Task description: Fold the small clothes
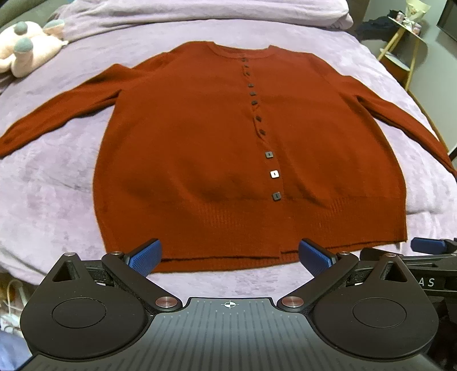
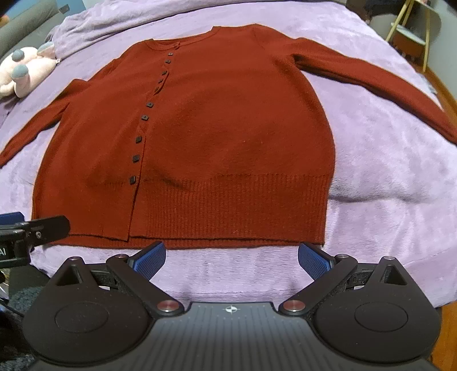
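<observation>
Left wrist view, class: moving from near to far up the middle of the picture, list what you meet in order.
Left hand-held gripper with its fingers wide open → ribbed hem of the red cardigan → its row of buttons → neckline → purple blanket beyond.

we're over a bed covered in a lilac plush fleece blanket (image 1: 51, 185), slightly rumpled, with a bunched fold of the same fabric along the far edge. a pale pink stuffed toy with grey-blue round tips (image 1: 25, 48) lies at the far left of the bed. behind it we see a dark grey padded headboard or sofa edge (image 2: 25, 22). far right: a yellow metal-legged side table (image 1: 400, 51) with dark clothing and small items piled on it, grey wall behind. orange-brown wooden floor strip (image 2: 448, 97) shows at the right. light is dim, indoor and even.
</observation>
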`<state>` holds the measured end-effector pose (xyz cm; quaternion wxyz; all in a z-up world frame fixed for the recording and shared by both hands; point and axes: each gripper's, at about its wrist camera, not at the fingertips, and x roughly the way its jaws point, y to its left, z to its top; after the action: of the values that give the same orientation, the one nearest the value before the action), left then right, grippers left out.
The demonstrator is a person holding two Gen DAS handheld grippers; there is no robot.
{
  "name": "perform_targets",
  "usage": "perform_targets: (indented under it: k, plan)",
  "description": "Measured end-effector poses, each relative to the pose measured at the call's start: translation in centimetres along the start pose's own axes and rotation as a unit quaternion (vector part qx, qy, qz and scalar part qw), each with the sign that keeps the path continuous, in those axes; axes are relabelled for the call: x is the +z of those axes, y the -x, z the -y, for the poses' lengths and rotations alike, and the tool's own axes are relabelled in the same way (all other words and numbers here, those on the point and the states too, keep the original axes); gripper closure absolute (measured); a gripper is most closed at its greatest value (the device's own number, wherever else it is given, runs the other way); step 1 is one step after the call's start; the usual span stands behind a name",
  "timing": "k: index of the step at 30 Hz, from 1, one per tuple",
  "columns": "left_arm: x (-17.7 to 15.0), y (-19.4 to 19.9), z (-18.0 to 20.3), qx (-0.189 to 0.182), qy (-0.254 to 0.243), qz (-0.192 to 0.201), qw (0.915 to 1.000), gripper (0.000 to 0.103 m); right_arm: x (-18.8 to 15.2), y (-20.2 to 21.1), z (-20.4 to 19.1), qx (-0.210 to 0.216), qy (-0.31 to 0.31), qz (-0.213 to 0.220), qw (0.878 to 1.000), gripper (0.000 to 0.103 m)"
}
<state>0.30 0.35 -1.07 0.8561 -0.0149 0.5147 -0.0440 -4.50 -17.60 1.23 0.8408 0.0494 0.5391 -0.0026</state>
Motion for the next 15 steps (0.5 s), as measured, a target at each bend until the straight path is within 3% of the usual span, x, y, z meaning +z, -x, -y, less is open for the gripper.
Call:
perform_targets:
  k: [5, 7, 9, 10, 11, 15]
  plan:
    - [0.4, -0.3, 0.1, -0.010, -0.005, 0.002, 0.9999, 0.000, 0.3, -0.2, 1.5, 0.036, -0.028, 0.006, 0.999, 0.004]
    - [0.6, -0.5, 0.2, -0.013, -0.016, 0.010, 0.9997, 0.000, 0.6, 0.5, 3.3, 0.072, -0.052, 0.051, 0.995, 0.004]
    - [0.9, -0.8, 0.3, -0.016, -0.023, 0.015, 0.9995, 0.000, 0.9, 1.5, 6.2, 0.098, -0.091, 0.147, 0.980, 0.004]
    - [1.1, -1.0, 0.2, -0.018, -0.024, 0.018, 0.9994, 0.000, 0.9, 1.9, 8.3, 0.098, -0.123, 0.214, 0.964, 0.004]
    - [1.3, -1.1, 0.2, -0.019, -0.024, 0.019, 0.9994, 0.000, 1.0, 2.1, 10.1, 0.095, -0.148, 0.252, 0.952, 0.004]
    - [2.3, -1.5, -0.2, -0.041, 0.008, 0.023, 0.9989, 0.000, 2.8, 1.3, 18.7, 0.053, -0.270, 0.293, 0.916, 0.004]
